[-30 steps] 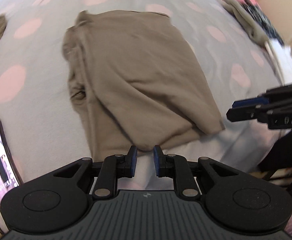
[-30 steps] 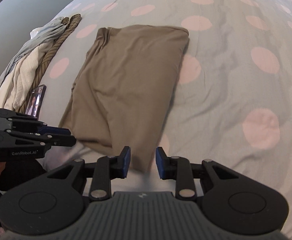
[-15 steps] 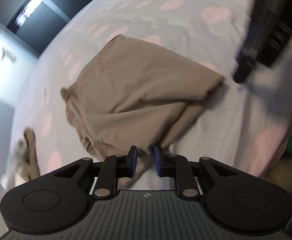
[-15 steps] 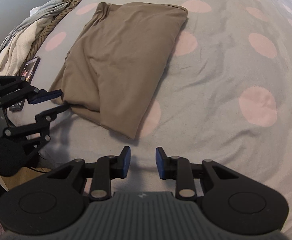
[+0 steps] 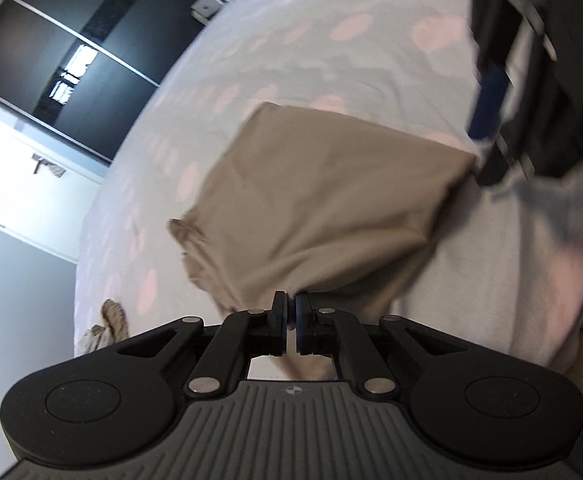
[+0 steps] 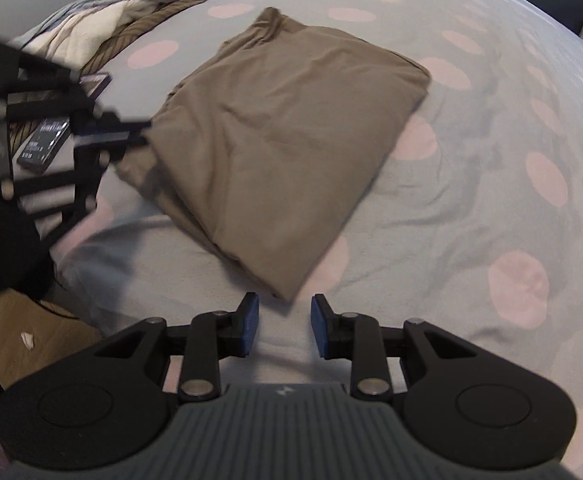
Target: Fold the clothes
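The left gripper (image 5: 292, 314) is pressed nearly together on the near edge of the brown garment (image 6: 287, 136); only a thin fold seems to be caught, so the cloth could be lost from the pinch if pulled hard. Several layers are stacked at that edge, and a single layer may be dragged out, spoiling the stack. The right gripper (image 6: 284, 322) is spread wide and empty, just short of the garment's near corner. The garment is laid on the spotted bedsheet (image 6: 491, 184) as a rough rectangle of several layers, mostly smooth on top, bunched at the far corner. A clothes pile (image 6: 123, 12) and a phone (image 6: 47, 142) are seen beside it.
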The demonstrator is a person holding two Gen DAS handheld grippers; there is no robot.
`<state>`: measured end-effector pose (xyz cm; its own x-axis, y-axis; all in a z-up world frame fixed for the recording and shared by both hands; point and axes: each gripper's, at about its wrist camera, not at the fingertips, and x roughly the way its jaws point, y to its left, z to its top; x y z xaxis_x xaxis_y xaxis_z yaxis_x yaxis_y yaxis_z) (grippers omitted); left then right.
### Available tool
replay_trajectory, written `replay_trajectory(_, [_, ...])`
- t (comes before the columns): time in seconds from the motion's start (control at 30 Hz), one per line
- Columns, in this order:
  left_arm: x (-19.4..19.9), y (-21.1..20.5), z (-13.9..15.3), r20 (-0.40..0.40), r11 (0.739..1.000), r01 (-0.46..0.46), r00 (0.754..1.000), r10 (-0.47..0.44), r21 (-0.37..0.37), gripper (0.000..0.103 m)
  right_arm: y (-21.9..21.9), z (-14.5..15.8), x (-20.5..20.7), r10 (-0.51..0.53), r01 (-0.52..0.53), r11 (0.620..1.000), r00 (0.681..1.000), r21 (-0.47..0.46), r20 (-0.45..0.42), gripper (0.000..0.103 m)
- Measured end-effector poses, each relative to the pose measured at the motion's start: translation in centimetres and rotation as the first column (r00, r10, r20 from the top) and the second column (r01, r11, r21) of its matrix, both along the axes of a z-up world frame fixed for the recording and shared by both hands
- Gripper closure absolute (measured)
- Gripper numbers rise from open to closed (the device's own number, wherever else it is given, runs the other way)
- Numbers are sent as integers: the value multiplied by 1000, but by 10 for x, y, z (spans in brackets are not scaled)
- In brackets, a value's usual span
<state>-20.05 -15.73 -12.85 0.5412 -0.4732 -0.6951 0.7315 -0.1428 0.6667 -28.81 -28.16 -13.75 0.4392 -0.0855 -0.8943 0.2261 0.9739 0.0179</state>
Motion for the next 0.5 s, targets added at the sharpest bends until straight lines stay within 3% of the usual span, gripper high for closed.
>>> replay_trajectory(0.03, [1, 1, 1, 7, 1000, 4, 1000, -4, 6, 101, 2, 0, 1, 11, -11, 1000, 1000, -15, 2, 72])
replay_trajectory(0.13, [2, 5, 2, 28, 1000, 15, 999, -16, 25, 101, 3, 0, 1, 14, -14, 1000, 1000, -17, 9, 98])
replay_trajectory(0.33, [6, 12, 6, 69, 997, 37, 997, -41, 64, 101, -1, 2, 0, 0, 0, 1000, 1000, 11, 12, 101])
replay_trajectory(0.5, [11, 9, -19, 83, 988, 38, 995, -51, 150, 101, -2, -4, 3, 0, 0, 999, 1000, 34, -5, 101])
